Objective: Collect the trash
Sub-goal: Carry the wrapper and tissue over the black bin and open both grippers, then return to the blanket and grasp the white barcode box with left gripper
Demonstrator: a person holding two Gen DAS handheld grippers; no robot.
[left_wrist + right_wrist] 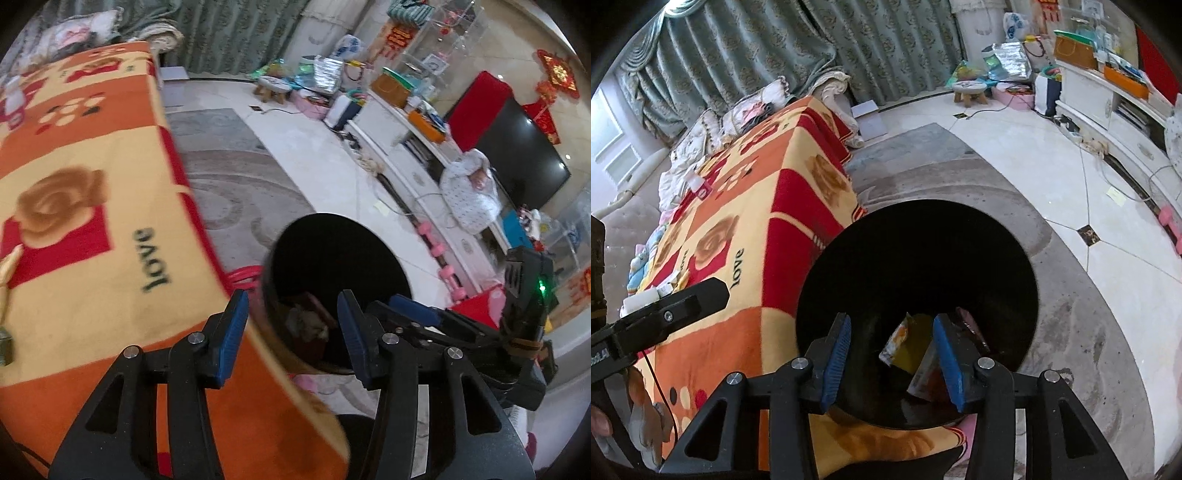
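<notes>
Black bin standing on the rug beside the blanket-draped table, both claws hanging over it.

Black round trash bin (916,258) is sitting on the grey patterned rug (1082,332), just beside the orange, red and cream blanket (746,229) reading "love". The right gripper (892,354) is pointing down into the bin's mouth, its blue pads parted and gripping nothing; an orange-and-yellow snack wrapper (905,350) is lying inside the bin, below and between the fingers, apart from them. The left gripper (291,328) is hovering over the bin's near rim, likewise released and empty; crumpled trash (306,321) is showing dimly at the bin's bottom. Pink dumbbells (447,266) are lying on the tiled floor (332,155) beyond.
</notes>
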